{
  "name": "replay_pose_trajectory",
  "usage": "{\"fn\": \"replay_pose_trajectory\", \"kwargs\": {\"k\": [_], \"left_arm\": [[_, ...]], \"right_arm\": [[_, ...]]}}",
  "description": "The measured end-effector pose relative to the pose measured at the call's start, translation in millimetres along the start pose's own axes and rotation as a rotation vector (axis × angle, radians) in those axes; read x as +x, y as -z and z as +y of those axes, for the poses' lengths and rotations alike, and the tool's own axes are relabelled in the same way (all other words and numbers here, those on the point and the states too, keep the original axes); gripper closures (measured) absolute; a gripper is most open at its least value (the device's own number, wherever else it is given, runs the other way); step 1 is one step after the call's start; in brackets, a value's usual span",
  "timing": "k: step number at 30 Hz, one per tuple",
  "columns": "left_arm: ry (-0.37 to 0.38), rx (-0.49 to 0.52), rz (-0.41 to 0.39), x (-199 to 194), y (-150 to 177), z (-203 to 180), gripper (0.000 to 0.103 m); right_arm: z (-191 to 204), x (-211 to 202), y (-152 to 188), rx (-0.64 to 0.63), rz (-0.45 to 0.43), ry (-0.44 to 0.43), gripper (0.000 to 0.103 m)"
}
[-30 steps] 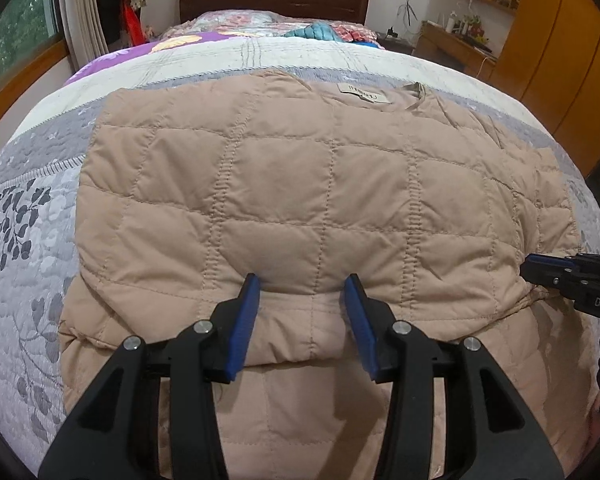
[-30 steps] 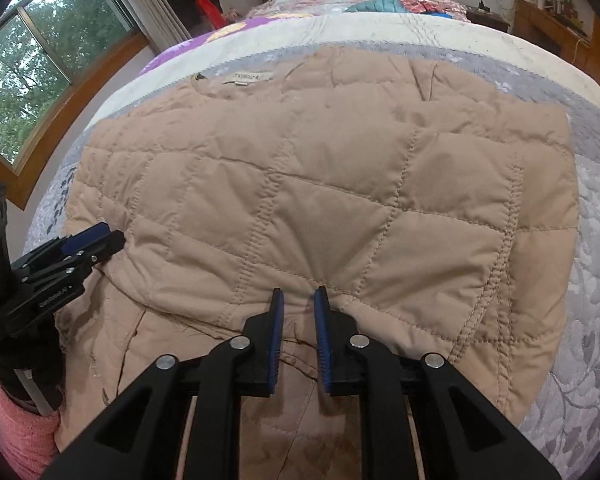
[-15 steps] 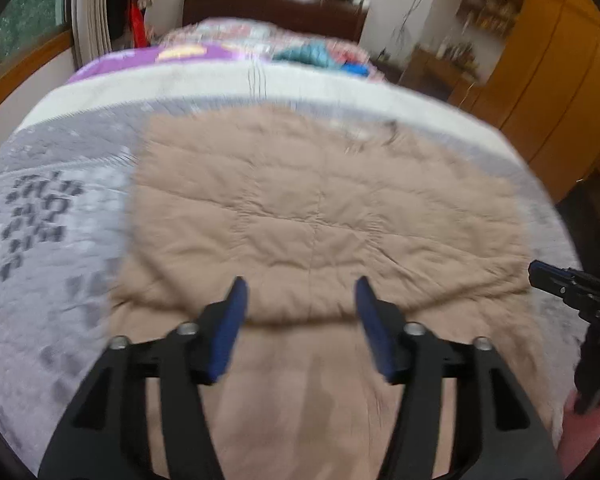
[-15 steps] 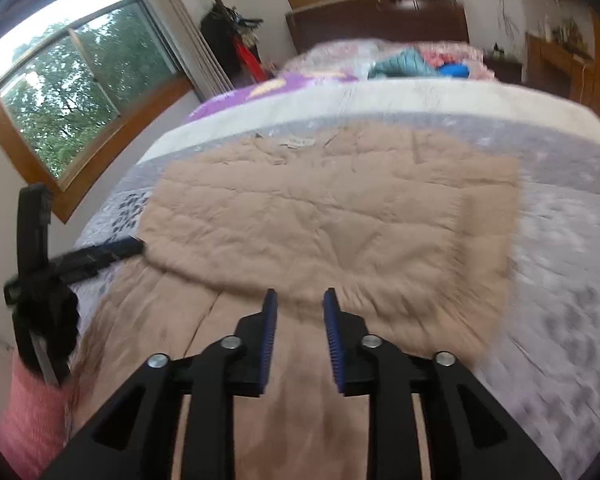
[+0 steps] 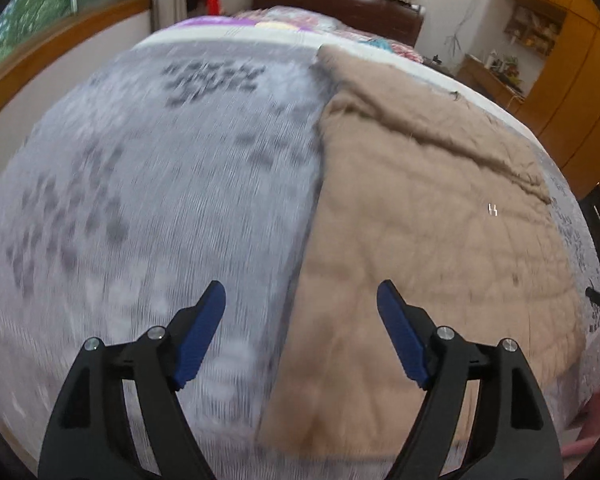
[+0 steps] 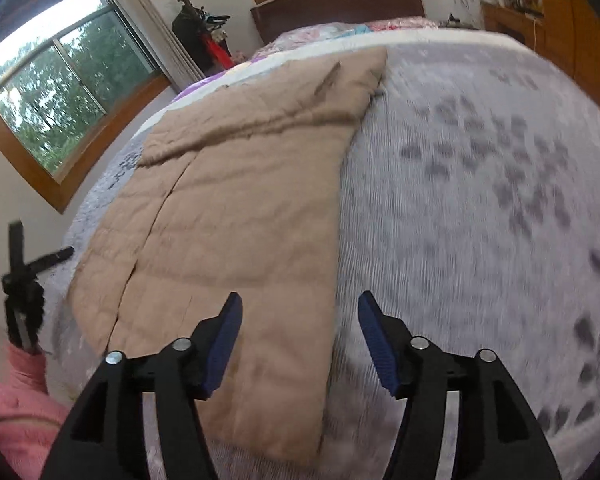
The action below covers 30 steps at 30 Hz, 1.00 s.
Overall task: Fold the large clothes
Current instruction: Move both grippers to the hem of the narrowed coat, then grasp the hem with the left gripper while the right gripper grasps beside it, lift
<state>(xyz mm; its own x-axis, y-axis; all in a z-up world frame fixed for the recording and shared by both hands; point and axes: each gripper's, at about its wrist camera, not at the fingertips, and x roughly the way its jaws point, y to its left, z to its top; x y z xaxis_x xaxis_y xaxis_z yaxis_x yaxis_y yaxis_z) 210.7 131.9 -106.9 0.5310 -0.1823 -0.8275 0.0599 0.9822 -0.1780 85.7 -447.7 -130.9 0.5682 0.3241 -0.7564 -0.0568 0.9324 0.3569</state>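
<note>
The tan quilted jacket (image 5: pixel 432 248) lies flat on the bed, folded into a long strip, with its far part doubled over in a thick fold; it sits ahead of the left claw (image 5: pixel 301 336) and off to that claw's right side, and its near left edge runs up between the two blue pads; nothing is pinched there. Ahead of the right claw (image 6: pixel 300 340) the same jacket (image 6: pixel 236 216) lies to the claw's left, its right edge passing up between the pads; this claw grips nothing too. Both claws have just been opening, and both now stand wide apart with only air between the pads, above the cloth and not pressing it. Under the jacket is the grey bed cover (image 5: pixel 148 184) with dark leaf shapes, blurry here; it fills the space left of the left claw and right of the right claw (image 6: pixel 480 200). Far ahead stands a dark wooden headboard (image 6: pixel 340 0); a window (image 6: pixel 56 96) with green trees is off to the left; a pink sleeve (image 6: pixel 16 412) shows at the low left corner of the right claw's view.
</note>
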Motion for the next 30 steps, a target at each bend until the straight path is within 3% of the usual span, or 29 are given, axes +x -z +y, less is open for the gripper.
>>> {"fn": "replay_pose_trajectory", "kwargs": {"k": [5, 10, 20, 23, 26, 28, 29, 30], "left_arm": [[0.038, -0.047, 0.023, -4.3, 31.0, 10.0, 0.025], [0.146, -0.081, 0.034, -4.1, 42.8, 9.5, 0.025], [0.163, -0.062, 0.068, 16.1, 46.9, -1.5, 0.025], [0.167, -0.070, 0.062, 15.8, 47.7, -2.1, 0.028], [0.139, -0.077, 0.056, 13.8, 49.3, -0.7, 0.043], [0.123, -0.080, 0.050, 11.1, 52.0, 0.0, 0.054], [0.117, -0.082, 0.048, 10.4, 52.4, 0.2, 0.055], [0.119, -0.082, 0.047, 9.6, 52.8, 0.7, 0.063]], "right_arm": [[-5.3, 0.1, 26.1, 0.036, 0.017, -0.006, 0.041], [-8.1, 0.1, 37.1, 0.056, 0.021, -0.024, 0.041], [-8.5, 7.6, 47.0, 0.064, 0.033, -0.044, 0.041], [-6.1, 10.9, 47.1, 0.054, 0.040, -0.042, 0.047], [-4.8, 13.6, 47.5, 0.050, 0.047, -0.046, 0.054], [-2.5, 13.4, 48.2, 0.038, 0.048, -0.043, 0.064], [-2.2, 14.4, 48.5, 0.042, 0.055, -0.072, 0.080], [-1.7, 15.3, 48.8, 0.045, 0.057, -0.088, 0.084]]}}
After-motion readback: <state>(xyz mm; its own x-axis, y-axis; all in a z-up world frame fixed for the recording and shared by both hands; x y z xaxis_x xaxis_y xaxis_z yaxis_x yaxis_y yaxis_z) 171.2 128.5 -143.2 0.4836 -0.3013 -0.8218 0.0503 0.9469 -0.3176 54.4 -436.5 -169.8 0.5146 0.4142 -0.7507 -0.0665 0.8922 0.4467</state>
